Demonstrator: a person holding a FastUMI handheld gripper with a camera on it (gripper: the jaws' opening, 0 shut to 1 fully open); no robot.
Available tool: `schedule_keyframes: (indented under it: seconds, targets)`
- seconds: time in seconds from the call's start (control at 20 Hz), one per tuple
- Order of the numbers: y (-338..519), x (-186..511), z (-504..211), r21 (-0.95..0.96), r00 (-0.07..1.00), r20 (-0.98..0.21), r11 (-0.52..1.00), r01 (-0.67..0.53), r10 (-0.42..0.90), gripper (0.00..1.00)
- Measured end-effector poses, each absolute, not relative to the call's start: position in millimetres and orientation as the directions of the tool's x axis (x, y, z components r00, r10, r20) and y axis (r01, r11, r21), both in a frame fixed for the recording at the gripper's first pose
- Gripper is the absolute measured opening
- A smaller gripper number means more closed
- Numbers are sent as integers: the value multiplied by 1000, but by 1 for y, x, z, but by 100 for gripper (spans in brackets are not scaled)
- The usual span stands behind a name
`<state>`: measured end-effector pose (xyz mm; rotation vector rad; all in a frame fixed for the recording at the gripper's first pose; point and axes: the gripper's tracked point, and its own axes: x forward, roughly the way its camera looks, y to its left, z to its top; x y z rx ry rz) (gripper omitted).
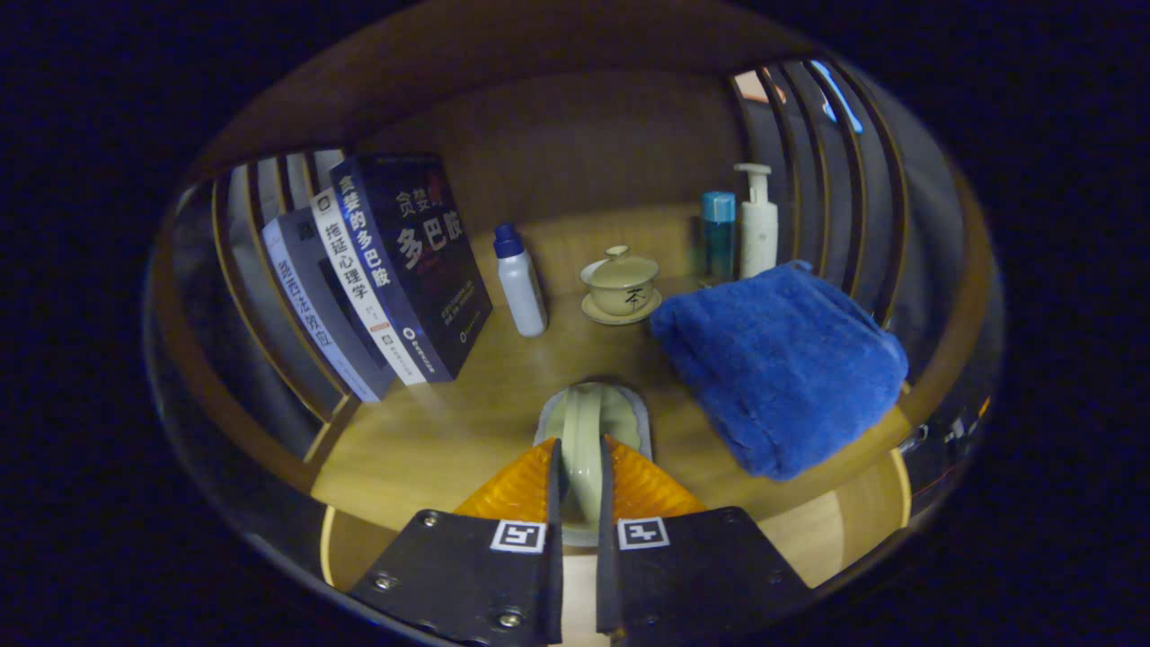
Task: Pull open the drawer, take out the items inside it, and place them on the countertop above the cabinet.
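1. Gripper view, tool state: the tool (579, 476) is narrow, its two fingers pressed on a pale green dish (588, 431) held edge-on between them. The dish stands upright in the grip, its rim reaching just ahead of the fingertips.
2. Gripper view, dish position: the dish is over the wooden surface (449, 431), close above it or touching it; contact cannot be told.
3. Gripper view, surroundings: a folded blue towel (782, 359) lies on the surface just beside the dish, on the right. Beyond the fingers stand a lidded cup (622, 286) on its saucer, a small bottle (519, 280) with a dark cap, leaning books (395, 270), a teal-capped bottle (719, 235) and a pump bottle (757, 220).
4. Progress, as a judgement: the dish appears to be an item from the drawer, carried up to the surface. The step in hand is its placement.
5. Remaining, as a judgement: lower the dish onto the bare area left of the towel, widen the fingers, withdraw. Whether the towel came from the drawer, and whether further items remain inside, cannot be told.
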<state>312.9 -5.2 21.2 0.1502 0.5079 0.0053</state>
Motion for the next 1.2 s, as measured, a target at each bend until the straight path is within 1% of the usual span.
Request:
schedule_keyframes:
  seconds: [0.2,0.35,0.85,0.9,1.1,1.2]
  targets:
    - [-3,335,21,118,902,-429,993,-7,58,15]
    - [-1,341,21,131,906,-419,991,-5,60,15]
    - [-1,344,24,76,940,-341,997,9,18,15]
    - [-1,342,22,81,940,-341,997,12,16,17]
    - [-2,334,23,37,960,-281,999,25,-14,32]
    - [-1,325,22,9,965,-261,999,30,-27,67]
